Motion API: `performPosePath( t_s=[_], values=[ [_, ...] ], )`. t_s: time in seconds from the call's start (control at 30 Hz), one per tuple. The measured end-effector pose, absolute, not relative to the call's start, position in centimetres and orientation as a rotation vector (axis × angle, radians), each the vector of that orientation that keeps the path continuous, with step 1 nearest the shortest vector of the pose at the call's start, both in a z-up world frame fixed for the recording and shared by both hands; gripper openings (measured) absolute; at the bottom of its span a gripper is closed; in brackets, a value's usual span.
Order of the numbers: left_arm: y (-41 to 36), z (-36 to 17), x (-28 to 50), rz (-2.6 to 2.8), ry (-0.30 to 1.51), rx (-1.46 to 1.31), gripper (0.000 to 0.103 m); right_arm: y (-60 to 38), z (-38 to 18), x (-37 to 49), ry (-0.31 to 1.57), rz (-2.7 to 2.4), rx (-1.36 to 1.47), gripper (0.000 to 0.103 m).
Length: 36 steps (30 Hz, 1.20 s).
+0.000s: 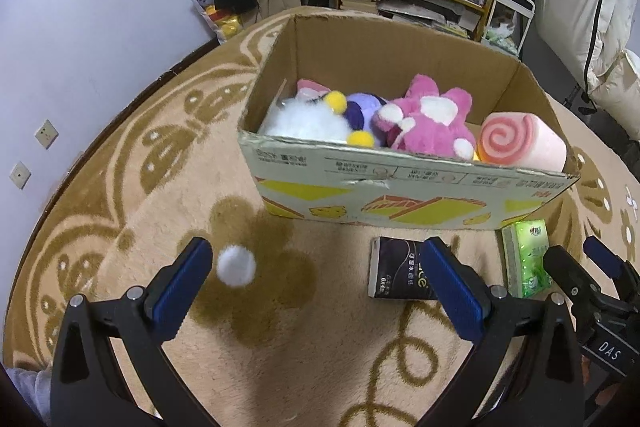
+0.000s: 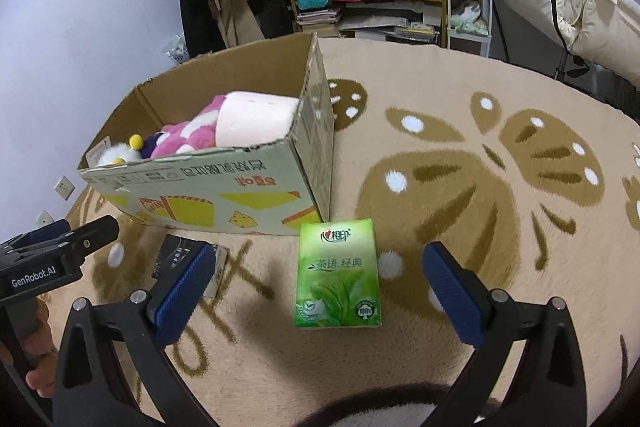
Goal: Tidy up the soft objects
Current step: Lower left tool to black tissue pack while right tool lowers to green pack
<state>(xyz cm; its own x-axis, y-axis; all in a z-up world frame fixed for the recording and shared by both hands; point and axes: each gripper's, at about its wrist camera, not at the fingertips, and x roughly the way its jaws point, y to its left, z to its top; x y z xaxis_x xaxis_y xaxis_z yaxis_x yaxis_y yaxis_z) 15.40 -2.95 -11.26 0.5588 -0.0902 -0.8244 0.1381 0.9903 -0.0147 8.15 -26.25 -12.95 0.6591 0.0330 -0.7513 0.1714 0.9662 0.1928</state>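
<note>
We're over a tan rug (image 2: 440, 75) with brown butterflies. The right tool (image 2: 320, 291) gapes wide and empty; the green tissue pack (image 2: 338, 273) lies flat between its pads, long axis toward twelve. The left tool (image 1: 318, 283), also spread and empty, has a white pompom (image 1: 236, 265) at nine. At twelve, the cardboard box (image 1: 400, 183) holds plush toys.
</note>
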Motion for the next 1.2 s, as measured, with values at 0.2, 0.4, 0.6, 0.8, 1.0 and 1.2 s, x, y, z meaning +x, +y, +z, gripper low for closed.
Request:
performPosePath(
  t_s=[0.2, 0.4, 0.6, 0.8, 1.0, 1.2],
  values=[
    [-3.9, -12.5, 15.8, -0.181, 1.001, 0.063, 0.103, -26.2, -13.6, 8.4, 0.875, -0.087, 0.259, 0.103],
    [-5.0, -13.4, 16.1, -0.211, 1.028, 0.082, 0.103, -26.8, -14.5, 8.7, 0.898, -0.106, 0.288, 0.103],
    [-5.4, -14.3, 16.6, -0.235, 1.061, 0.075, 0.103, -27.2, -15.3, 9.2, 0.921, -0.123, 0.282, 0.103],
    [-5.3, -15.2, 17.1, -0.244, 1.095, 0.069, 0.103, -27.8, -15.9, 9.4, 0.941, -0.135, 0.306, 0.103],
    [-6.1, -15.7, 17.0, -0.240, 1.097, 0.108, 0.103, -28.6, -16.8, 10.0, 0.967, -0.160, 0.331, 0.098],
    [-7.1, -16.2, 16.7, -0.242, 1.103, 0.146, 0.103, -29.4, -17.6, 10.2, 0.993, -0.150, 0.408, 0.087]
  ],
)
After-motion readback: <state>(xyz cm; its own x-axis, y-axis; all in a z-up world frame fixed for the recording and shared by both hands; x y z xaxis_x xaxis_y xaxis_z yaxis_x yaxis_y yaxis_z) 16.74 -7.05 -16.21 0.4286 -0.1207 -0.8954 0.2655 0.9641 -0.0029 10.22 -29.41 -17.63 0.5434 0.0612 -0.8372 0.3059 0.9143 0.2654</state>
